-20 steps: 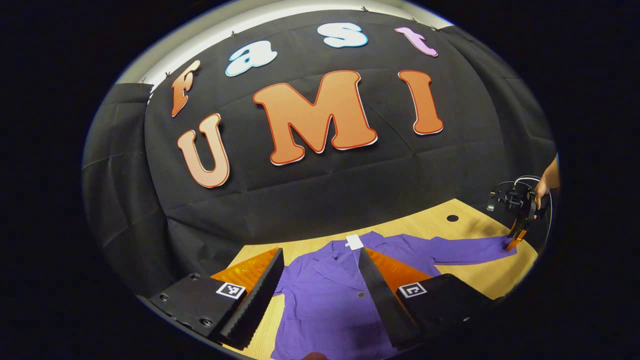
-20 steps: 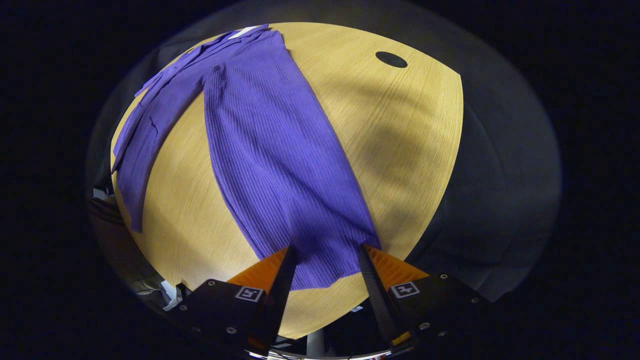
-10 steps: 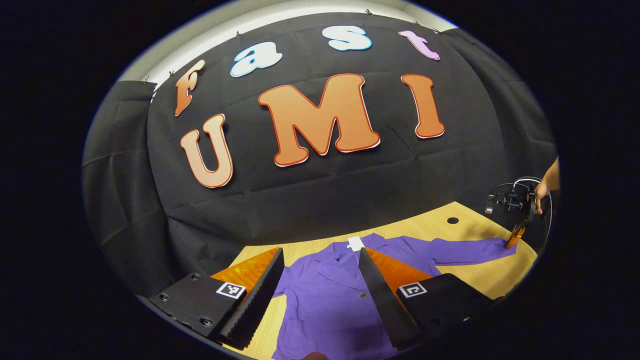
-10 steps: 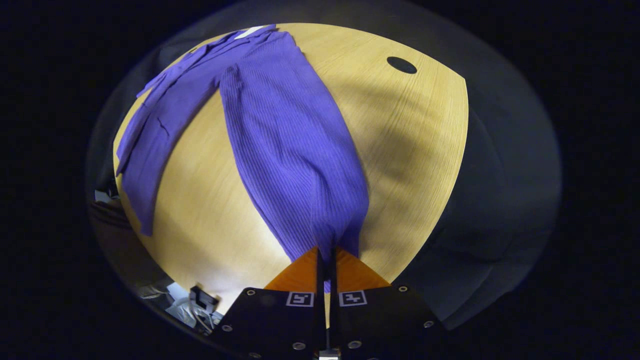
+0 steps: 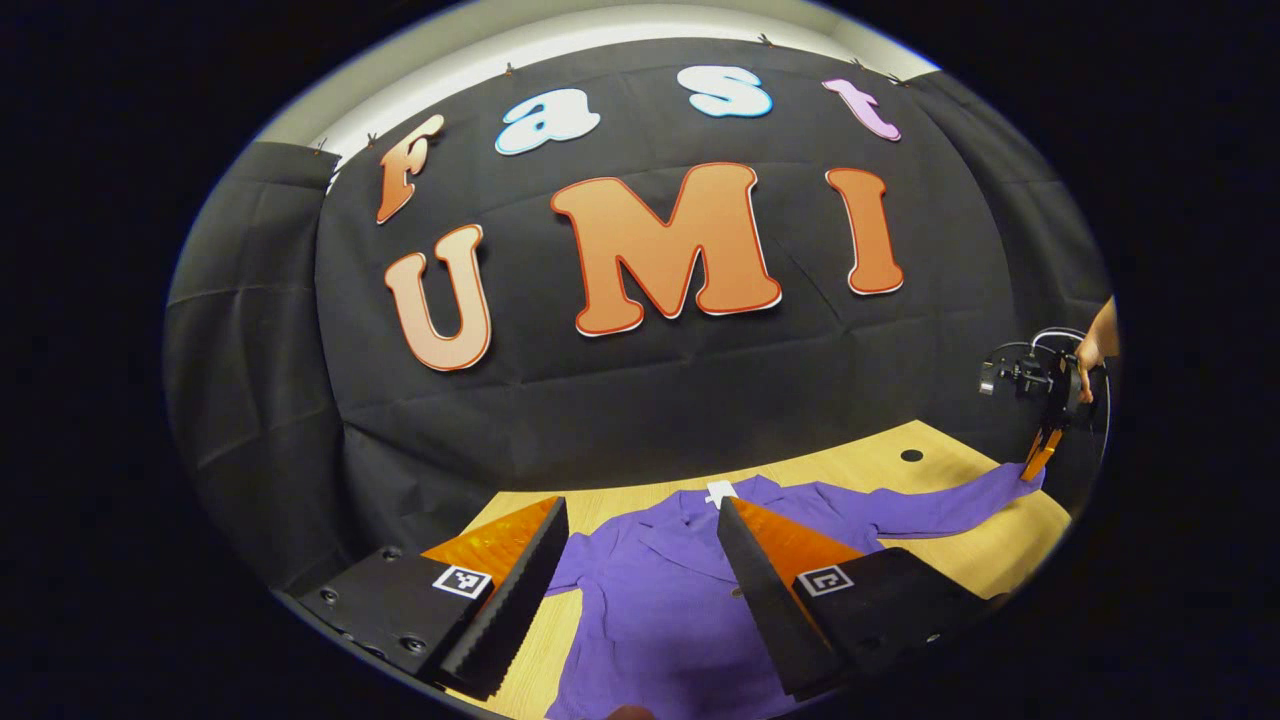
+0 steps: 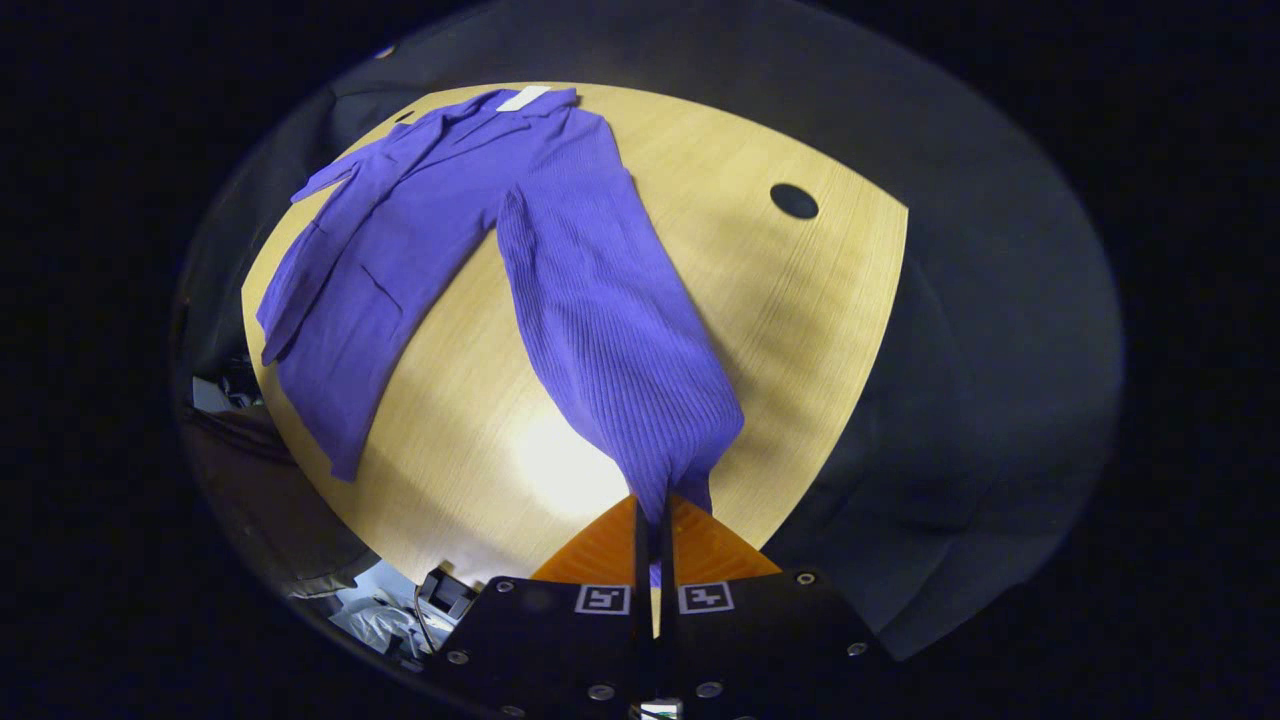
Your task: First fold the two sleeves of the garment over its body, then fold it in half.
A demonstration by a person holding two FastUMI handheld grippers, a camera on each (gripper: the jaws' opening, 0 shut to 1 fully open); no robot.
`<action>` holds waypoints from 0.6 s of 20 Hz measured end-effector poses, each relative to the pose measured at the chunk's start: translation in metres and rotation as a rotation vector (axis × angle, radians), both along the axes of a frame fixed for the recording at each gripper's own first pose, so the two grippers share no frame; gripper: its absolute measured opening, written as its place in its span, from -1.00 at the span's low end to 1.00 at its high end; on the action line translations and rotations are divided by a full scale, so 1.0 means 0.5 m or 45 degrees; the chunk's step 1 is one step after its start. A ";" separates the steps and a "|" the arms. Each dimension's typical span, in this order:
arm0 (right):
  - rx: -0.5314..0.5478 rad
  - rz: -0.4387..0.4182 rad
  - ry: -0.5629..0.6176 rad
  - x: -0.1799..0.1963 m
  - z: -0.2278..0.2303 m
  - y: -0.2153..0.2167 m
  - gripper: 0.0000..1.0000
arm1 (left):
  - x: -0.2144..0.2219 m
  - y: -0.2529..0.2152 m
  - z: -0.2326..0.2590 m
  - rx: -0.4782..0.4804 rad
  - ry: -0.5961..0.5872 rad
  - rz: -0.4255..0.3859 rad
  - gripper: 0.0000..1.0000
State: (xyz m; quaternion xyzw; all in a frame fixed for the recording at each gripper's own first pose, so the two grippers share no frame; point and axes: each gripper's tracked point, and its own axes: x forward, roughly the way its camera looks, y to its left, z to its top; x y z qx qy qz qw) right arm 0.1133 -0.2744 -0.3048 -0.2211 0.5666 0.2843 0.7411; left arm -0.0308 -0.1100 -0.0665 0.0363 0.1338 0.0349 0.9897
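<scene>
Purple jacket [image 6: 400, 240] lying spread on wooden table [image 6: 800, 300] – right gripper [image 6: 652, 520] pinching 1 sleeve [image 6: 620, 330] at its cuff, lifting it off the table; left gripper [image 5: 640, 540] hovering wide open above jacket body, holding nothing

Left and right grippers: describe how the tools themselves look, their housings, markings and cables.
The left gripper has two long wedge-shaped fingers with ridged inner faces on black block housings with screws, each housing bearing a small square black-and-white marker. The right gripper has the same black screwed housings and paired square markers. Seen from the left gripper view, it has black hardware on top with looping cables, gripped by a hand.
</scene>
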 end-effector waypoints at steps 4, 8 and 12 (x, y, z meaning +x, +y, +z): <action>-0.026 0.035 -0.079 0.018 0.099 0.051 -0.94 | -0.005 0.048 -0.006 -0.037 -0.032 0.006 0.90; -0.057 0.030 -0.105 0.017 0.204 0.122 -0.94 | 0.000 0.122 -0.016 -0.070 -0.064 -0.020 0.89; -0.079 -0.012 -0.095 0.000 0.292 0.207 -0.94 | 0.015 0.217 -0.030 -0.121 -0.081 -0.059 0.90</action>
